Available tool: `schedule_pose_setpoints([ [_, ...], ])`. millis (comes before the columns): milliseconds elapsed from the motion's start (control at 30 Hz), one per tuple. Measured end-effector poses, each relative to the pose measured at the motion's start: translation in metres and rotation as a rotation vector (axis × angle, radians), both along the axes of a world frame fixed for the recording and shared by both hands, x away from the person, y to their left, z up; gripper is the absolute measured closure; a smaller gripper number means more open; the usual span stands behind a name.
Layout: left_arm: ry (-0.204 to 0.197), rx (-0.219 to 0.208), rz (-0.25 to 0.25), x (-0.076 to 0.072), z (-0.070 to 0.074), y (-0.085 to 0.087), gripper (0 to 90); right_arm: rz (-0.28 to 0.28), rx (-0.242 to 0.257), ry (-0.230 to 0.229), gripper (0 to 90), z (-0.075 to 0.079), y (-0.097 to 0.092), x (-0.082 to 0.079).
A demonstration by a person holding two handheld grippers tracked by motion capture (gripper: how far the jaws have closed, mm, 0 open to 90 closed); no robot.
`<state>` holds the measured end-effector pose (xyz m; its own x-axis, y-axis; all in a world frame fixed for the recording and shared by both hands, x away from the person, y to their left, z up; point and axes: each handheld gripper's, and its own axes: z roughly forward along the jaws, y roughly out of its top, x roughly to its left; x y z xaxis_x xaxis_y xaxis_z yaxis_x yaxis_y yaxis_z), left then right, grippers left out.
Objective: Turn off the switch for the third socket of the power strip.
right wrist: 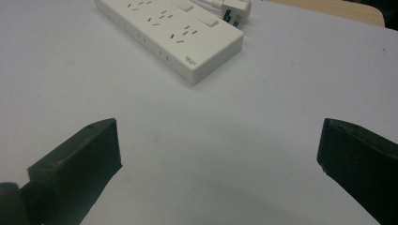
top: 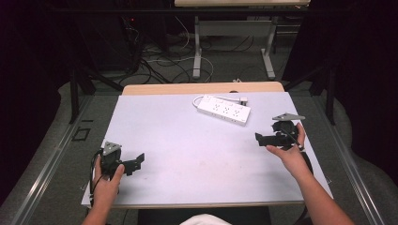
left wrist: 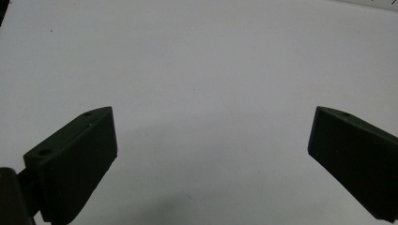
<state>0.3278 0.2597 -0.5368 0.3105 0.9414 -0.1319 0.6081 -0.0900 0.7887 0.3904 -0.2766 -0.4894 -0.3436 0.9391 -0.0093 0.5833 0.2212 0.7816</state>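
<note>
A white power strip (top: 224, 109) lies flat at the back middle of the pale sheet (top: 187, 140), its cable and plug (top: 242, 99) curled behind it. My left gripper (top: 134, 161) hovers near the front left corner, open and empty, pointing right. My right gripper (top: 261, 138) is at the right side, open and empty, pointing left toward the strip. In the right gripper view the power strip (right wrist: 173, 33) and its plug (right wrist: 234, 10) lie ahead of the wide-apart jaws. The left gripper view has bare sheet (left wrist: 202, 70) between its spread jaws.
The wooden table edge (top: 202, 88) shows behind the sheet. Beyond it stand another table's metal legs (top: 197, 47) and loose cables (top: 159, 61) on the floor. Dark curtains hang at both sides.
</note>
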Motion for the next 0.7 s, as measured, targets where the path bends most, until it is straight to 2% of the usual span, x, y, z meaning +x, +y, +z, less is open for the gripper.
schedule_pose_setpoints([
  [167, -0.001, -0.001, -0.003, 0.000, 0.000, 0.000, 1.9, 0.018, -0.012, 0.004, 0.0, 0.002, 0.003, 0.006],
  [300, 0.000, -0.002, -0.004, 0.000, 0.000, 0.000, 1.9, 0.029, -0.016, 0.028, 0.0, 0.004, 0.007, 0.012],
  [400, 0.002, -0.003, -0.005, 0.000, 0.000, -0.001, 1.9, 0.037, -0.051, 0.032, 0.0, 0.007, 0.010, 0.017],
  [467, 0.005, -0.001, -0.008, 0.000, 0.000, -0.001, 1.9, 0.038, -0.053, 0.038, 0.0, 0.010, 0.012, 0.020],
  [633, 0.009, -0.002, -0.010, 0.000, 0.000, -0.001, 1.9, 0.041, -0.073, 0.013, 6.7, 0.014, 0.014, 0.028],
  [700, 0.008, -0.002, -0.011, 0.000, 0.000, -0.001, 1.9, 0.031, -0.061, 0.024, 7.5, 0.016, 0.015, 0.033],
])
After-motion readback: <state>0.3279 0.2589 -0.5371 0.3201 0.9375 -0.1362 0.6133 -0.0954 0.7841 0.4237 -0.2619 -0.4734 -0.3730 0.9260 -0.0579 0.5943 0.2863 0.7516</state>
